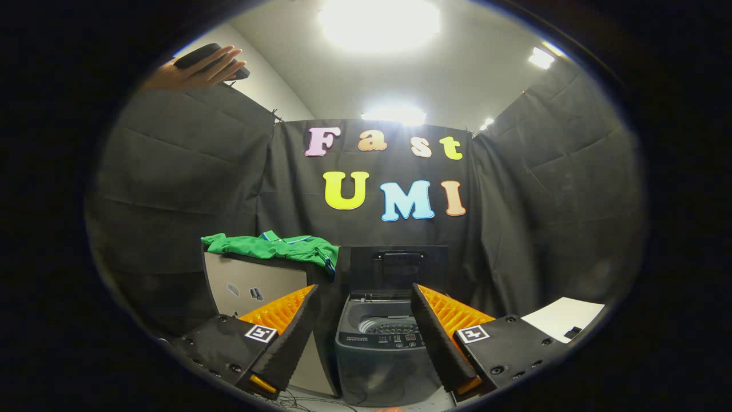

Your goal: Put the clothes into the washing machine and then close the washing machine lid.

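A green garment (274, 247) with blue and white trim lies spread on top of a pale box-like stand (251, 289), hanging a little over its right corner. Right of the stand is a grey top-loading washing machine (382, 343); its lid (399, 268) stands upright at the back and the drum (390, 326) is exposed. My gripper (363, 297) is open, well short of both, with nothing between its fingers. The washer sits in the gap between the fingers, beyond them. The garment lies beyond and above the left finger.
Black cloth walls close in the booth on three sides. A person's hand (197, 71) holds a dark object above the left wall. A white surface (563, 317) with a small dark item lies at the right. Cables trail on the floor before the washer.
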`<act>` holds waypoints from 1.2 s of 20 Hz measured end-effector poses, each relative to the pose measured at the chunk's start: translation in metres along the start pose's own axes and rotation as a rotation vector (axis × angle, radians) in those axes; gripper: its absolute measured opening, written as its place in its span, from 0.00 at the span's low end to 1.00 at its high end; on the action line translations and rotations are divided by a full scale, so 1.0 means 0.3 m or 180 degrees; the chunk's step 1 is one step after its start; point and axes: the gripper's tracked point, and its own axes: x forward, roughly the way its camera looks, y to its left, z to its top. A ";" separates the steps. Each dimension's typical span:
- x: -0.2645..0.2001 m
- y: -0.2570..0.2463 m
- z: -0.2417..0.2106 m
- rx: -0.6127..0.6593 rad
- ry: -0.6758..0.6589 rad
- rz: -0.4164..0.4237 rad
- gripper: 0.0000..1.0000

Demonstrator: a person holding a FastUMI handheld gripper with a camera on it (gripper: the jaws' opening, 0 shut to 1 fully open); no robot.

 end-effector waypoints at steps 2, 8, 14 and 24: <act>0.001 0.002 0.004 -0.0017 -0.0011 -0.0004 0.98; 0.010 0.008 -0.004 -0.0021 0.0011 0.0001 0.98; 0.018 0.003 -0.009 -0.0003 0.0037 -0.0017 0.98; 0.043 -0.019 0.000 -0.0028 0.0021 -0.0064 0.98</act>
